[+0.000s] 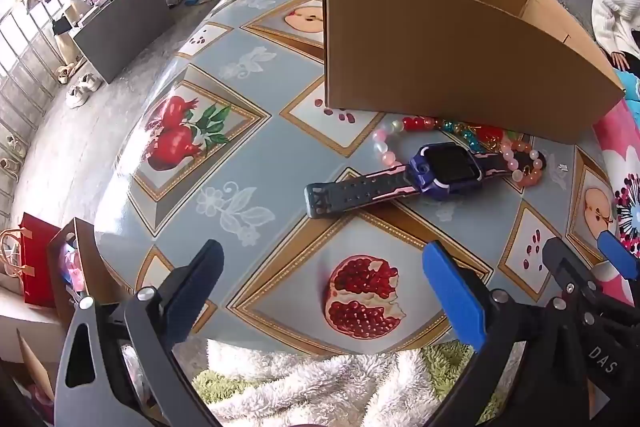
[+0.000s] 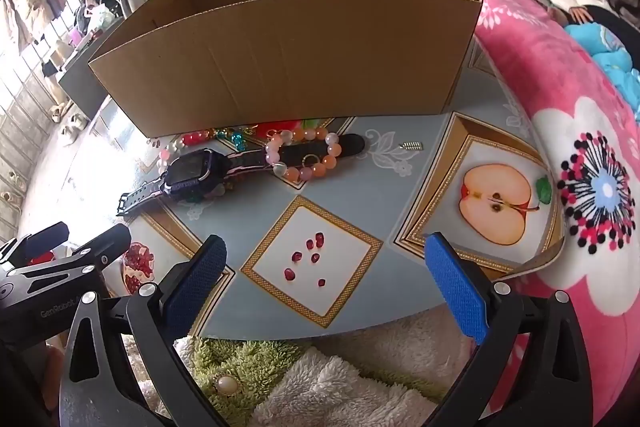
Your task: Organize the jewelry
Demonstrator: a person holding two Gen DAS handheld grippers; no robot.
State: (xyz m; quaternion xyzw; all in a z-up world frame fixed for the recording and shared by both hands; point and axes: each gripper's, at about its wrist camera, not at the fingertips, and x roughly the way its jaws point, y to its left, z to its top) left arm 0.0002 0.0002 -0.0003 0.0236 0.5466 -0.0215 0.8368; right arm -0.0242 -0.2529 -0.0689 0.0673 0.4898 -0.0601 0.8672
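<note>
Lying before one box (image 2: 280, 67) — one watch (image 2: 192, 173), two bead bracelets (image 2: 308, 157).

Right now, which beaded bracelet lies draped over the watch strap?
The orange-and-pink bead bracelet, looped across the watch strap's right end; the pale pink-white one lies left, behind the watch face.
</note>
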